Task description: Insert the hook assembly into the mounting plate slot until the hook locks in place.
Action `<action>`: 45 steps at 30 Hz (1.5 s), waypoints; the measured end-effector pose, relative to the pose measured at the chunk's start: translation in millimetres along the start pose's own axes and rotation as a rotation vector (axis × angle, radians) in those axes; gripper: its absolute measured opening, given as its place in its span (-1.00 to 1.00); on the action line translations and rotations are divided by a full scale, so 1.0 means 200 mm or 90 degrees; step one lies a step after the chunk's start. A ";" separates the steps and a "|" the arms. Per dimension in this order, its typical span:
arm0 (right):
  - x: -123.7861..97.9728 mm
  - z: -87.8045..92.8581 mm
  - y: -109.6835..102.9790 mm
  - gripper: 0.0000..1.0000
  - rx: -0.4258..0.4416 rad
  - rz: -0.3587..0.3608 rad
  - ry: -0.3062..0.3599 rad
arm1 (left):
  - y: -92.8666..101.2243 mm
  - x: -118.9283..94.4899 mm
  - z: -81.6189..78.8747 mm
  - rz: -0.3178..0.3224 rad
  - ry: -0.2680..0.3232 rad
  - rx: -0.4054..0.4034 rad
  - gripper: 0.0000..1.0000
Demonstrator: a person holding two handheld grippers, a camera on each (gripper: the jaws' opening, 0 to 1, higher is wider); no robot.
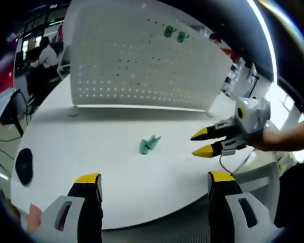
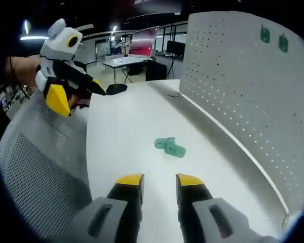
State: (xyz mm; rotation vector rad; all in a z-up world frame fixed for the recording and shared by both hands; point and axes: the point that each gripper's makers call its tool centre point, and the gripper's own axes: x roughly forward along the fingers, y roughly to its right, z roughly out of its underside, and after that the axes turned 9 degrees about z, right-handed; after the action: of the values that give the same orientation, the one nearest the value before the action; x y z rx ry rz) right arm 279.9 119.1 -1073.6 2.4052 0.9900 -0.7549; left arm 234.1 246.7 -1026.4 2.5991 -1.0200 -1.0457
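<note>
A small green hook assembly (image 1: 149, 144) (image 2: 169, 147) lies loose on the white table (image 1: 116, 172). Behind it stands the white perforated mounting plate (image 1: 142, 66) (image 2: 243, 96), with two green hooks (image 1: 175, 34) (image 2: 273, 38) hanging near its top. My left gripper (image 1: 154, 178) is open wide, low at the table's near edge and short of the hook; in the right gripper view it (image 2: 76, 93) hovers at the upper left. My right gripper (image 2: 159, 180) is open by a narrower gap, empty, pointing at the hook; it (image 1: 202, 143) enters the left gripper view from the right.
A flat black round object (image 1: 24, 166) (image 2: 116, 88) rests on the table far from the plate. A grey mesh chair back (image 2: 35, 172) stands against the table edge. Desks, screens and people fill the room beyond. A hand and forearm (image 1: 289, 136) hold the right gripper.
</note>
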 end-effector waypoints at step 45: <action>0.36 -0.06 0.01 -1.00 -0.173 -0.106 -0.077 | -0.18 -0.04 -0.01 -0.039 -0.003 -0.043 0.61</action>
State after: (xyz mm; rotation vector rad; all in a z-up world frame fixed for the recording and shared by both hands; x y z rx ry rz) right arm 328.7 161.9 -1109.1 2.0413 1.1728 -0.7588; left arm 250.9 277.5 -1033.6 2.5891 -0.8952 -1.0822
